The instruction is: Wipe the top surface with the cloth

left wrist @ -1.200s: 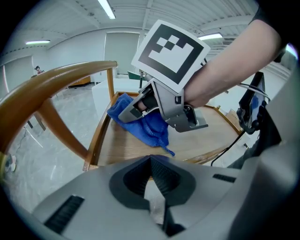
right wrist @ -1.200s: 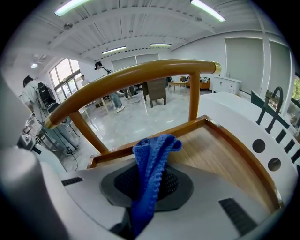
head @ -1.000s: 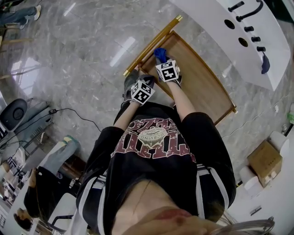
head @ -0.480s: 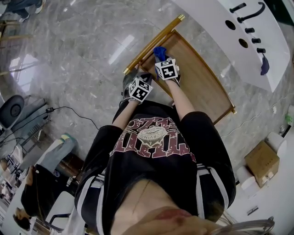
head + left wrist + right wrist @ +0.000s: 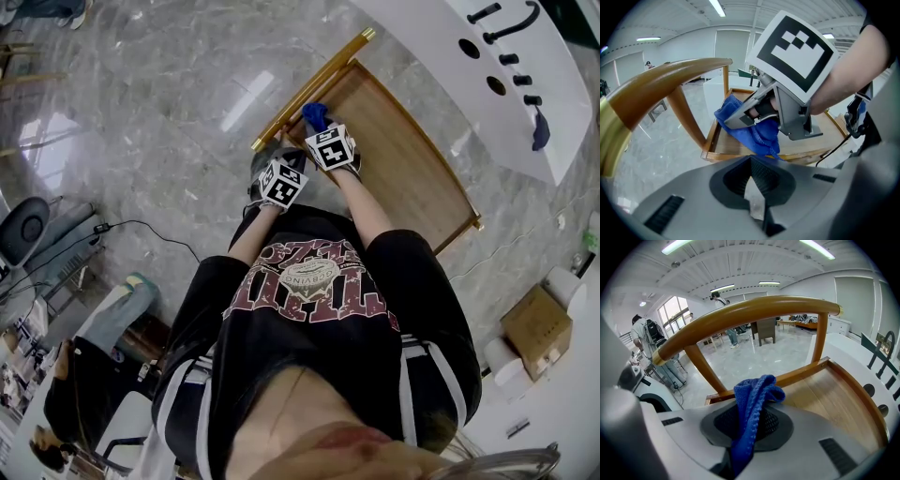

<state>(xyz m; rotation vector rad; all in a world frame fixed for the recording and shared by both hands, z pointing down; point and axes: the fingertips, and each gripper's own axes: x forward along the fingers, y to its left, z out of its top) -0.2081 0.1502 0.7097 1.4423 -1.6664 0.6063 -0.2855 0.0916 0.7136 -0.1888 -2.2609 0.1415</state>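
A wooden tray-like top surface (image 5: pixel 403 159) with a raised rim and a curved wooden handle bar (image 5: pixel 309 89) stands on the marble floor. My right gripper (image 5: pixel 319 127) is shut on a blue cloth (image 5: pixel 315 114) over the surface's near-left corner, close to the bar. The right gripper view has the cloth (image 5: pixel 752 404) bunched between the jaws of my right gripper (image 5: pixel 745 427), with the bar (image 5: pixel 754 310) just ahead. My left gripper (image 5: pixel 272 164) hangs beside the bar, off the surface's left edge. In its own view my left gripper (image 5: pixel 755 192) is shut and holds nothing, facing the cloth (image 5: pixel 754 133).
A white counter (image 5: pixel 487 66) with black holes and hooks runs along the upper right. A cardboard box (image 5: pixel 539 328) sits on the floor at right. A cable (image 5: pixel 141 225) trails across the floor at left, near a seated person (image 5: pixel 103 347) and a chair.
My right gripper has slid the cloth a little left, toward the handle-bar corner of the surface. The left gripper has shifted slightly left as well.
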